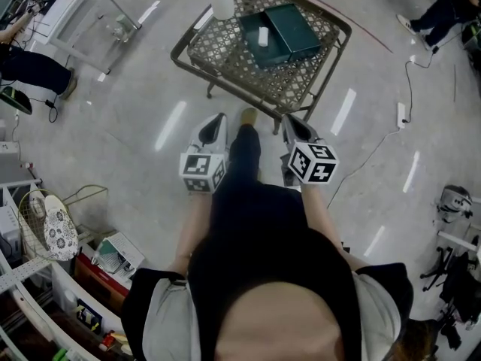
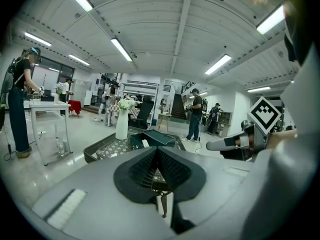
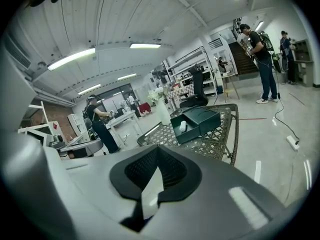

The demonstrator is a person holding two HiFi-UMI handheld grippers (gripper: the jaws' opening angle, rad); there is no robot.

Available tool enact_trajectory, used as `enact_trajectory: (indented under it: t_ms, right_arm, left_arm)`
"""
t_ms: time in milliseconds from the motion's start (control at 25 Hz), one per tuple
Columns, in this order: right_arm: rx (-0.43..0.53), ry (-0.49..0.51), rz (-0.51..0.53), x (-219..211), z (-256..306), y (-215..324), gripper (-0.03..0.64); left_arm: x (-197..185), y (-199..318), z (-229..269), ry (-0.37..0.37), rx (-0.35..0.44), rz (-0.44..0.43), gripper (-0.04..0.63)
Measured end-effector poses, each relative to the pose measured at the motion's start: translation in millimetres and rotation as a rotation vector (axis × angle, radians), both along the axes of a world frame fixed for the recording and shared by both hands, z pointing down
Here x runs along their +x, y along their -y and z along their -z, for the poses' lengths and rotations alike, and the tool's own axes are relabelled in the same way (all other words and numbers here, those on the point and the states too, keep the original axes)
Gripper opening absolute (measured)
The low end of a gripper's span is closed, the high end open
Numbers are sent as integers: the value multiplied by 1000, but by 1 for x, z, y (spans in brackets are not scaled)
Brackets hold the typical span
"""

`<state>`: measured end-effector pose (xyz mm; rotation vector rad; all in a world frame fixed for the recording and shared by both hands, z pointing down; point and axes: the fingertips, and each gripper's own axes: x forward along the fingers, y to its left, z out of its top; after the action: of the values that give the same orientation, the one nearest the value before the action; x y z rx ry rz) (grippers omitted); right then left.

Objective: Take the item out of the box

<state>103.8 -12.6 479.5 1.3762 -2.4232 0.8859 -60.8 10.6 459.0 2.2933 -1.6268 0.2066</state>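
Note:
An open dark green box (image 1: 264, 37) lies on the lattice-top table (image 1: 197, 57), with its lid (image 1: 294, 27) beside it to the right. A small white item (image 1: 263, 36) stands inside the box. Both grippers hang over the floor in front of the table, short of it, and hold nothing. My left gripper (image 1: 220, 119) has its jaws together, and so does my right gripper (image 1: 289, 120). The left gripper view has the box (image 2: 154, 138) just past the closed tips (image 2: 157, 150). In the right gripper view the box (image 3: 197, 121) and item (image 3: 183, 126) lie ahead of the shut jaws (image 3: 158, 149).
A white vase with flowers (image 1: 222, 2) stands at the table's far left corner. A power strip and cable (image 1: 400, 113) lie on the floor at the right. A white workbench (image 1: 75, 13) is at the far left, and cluttered shelves (image 1: 68, 277) at the near left. People stand around the room.

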Motion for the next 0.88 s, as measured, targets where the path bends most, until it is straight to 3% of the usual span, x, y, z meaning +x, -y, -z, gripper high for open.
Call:
enact_trajectory:
  t_ms: [880]
  right_arm:
    - [-35,35,-28,-18,-8,101,0]
  left_arm:
    - [-4,108,-8,1,-38,-43,9]
